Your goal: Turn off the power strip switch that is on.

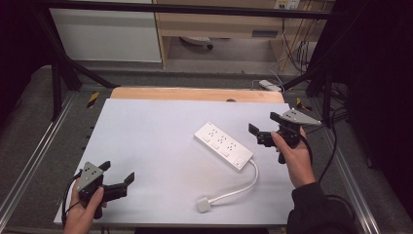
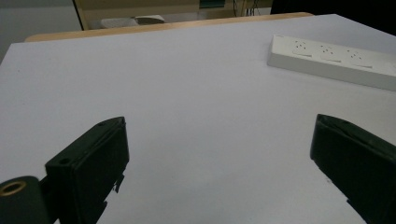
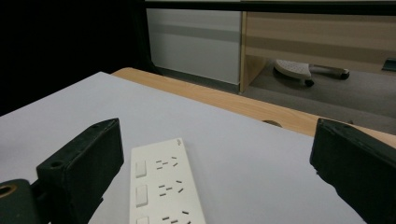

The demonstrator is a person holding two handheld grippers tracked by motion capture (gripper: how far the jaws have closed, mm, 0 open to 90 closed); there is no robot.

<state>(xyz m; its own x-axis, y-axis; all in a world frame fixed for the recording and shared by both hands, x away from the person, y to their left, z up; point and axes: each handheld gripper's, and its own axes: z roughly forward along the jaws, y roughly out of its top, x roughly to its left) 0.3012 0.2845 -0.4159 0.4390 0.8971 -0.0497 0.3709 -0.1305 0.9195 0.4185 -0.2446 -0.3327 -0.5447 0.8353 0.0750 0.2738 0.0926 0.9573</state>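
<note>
Closest to the person, at the near left corner of the white table top, the left hand held the left gripper. Its two black jaws were spread wide apart, with nothing between them. In the left gripper view they stood over bare white table.

A little farther in, a small white plug lay near the front edge. Its white cord curved up and back to the white power strip. The strip lay flat on the table, a bit right of the middle, set at a slant.

Just beside the strip's right end, the right hand held the right gripper. Its jaws were wide apart too and held nothing.

Behind the white top ran a wooden table edge. Farther back stood a wooden desk.
</note>
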